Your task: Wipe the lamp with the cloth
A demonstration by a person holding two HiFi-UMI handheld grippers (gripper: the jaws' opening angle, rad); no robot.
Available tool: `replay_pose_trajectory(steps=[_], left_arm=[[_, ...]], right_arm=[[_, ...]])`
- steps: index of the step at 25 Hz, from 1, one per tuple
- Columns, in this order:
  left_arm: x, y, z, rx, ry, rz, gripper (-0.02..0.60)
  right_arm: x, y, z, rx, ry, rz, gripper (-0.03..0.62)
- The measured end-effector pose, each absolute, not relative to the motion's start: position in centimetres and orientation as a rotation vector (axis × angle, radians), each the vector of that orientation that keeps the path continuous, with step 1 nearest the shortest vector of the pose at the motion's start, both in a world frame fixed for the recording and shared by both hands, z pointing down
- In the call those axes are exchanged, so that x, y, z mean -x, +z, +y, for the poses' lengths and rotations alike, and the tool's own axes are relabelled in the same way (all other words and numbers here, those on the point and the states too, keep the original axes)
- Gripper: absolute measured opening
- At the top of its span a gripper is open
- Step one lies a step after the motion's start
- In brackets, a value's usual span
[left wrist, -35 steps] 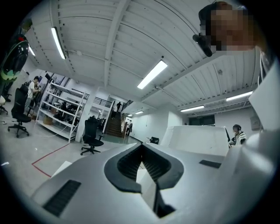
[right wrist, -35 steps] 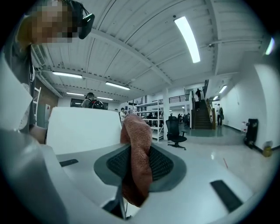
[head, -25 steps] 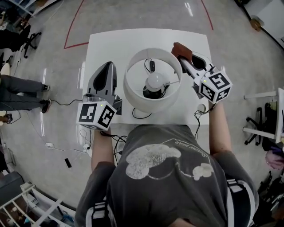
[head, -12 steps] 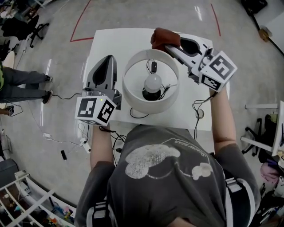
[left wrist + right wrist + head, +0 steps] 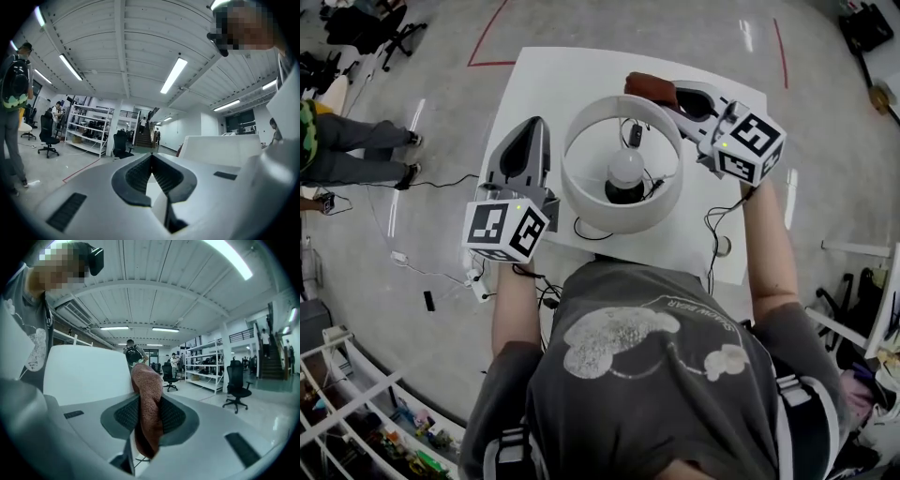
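standing in the middle of the white tabletop, the lamp shows its round white shade open upward in the head view. the left gripper hovers just left of the shade, pointing far. its own view shows the jaws clenched tip to tip with nothing between them, which the head view cannot settle. the right gripper reaches in from the right to the shade's far right rim. its view shows the jaws grasping the reddish-brown cloth, with the shade's white wall just left of it. from above the cloth sits at the rim, but contact is unclear. only the head view shows the bulb inside the shade.
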State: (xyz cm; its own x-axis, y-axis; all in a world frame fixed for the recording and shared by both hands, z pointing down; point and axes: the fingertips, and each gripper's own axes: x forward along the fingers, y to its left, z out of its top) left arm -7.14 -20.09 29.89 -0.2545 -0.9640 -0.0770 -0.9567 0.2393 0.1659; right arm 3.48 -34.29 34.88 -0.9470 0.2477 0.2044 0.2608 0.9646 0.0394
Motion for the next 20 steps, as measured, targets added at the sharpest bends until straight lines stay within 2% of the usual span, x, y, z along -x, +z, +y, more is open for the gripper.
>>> replay_pose_trajectory(steps=[12, 20], left_arm=[[4.2, 32.1, -17.6, -1.782, -0.23, -2.508, 0.008], [4.2, 32.7, -16.7, -1.825, -0.252, -2.462, 0.008]], right_arm=[[-7.8, 41.7, -37.0, 0.254, 0.037, -2.835, 0.097], [-12.4, 39.9, -37.7, 0.005, 0.069, -2.887, 0.097]])
